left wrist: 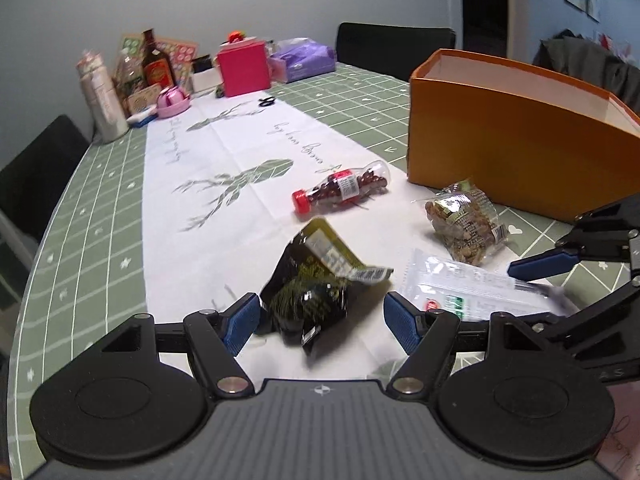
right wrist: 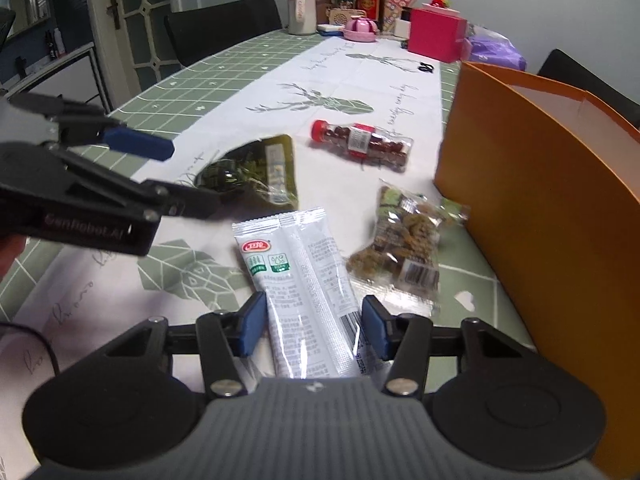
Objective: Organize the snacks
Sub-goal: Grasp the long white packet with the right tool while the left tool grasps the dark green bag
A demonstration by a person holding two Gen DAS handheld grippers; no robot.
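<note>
A black-and-green snack packet lies between the blue pads of my open left gripper; it also shows in the right wrist view. A white snack sachet lies flat between the pads of my open right gripper; it also shows in the left wrist view. A clear bag of nuts lies to its right, near the orange box. A clear bottle of red candies with a red cap lies on its side farther off. The right gripper shows in the left view, the left gripper in the right view.
The table has a green grid cloth with a white runner. At its far end stand a pink box, bottles, a white tumbler, a pink bowl and a purple tissue pack. Black chairs stand around.
</note>
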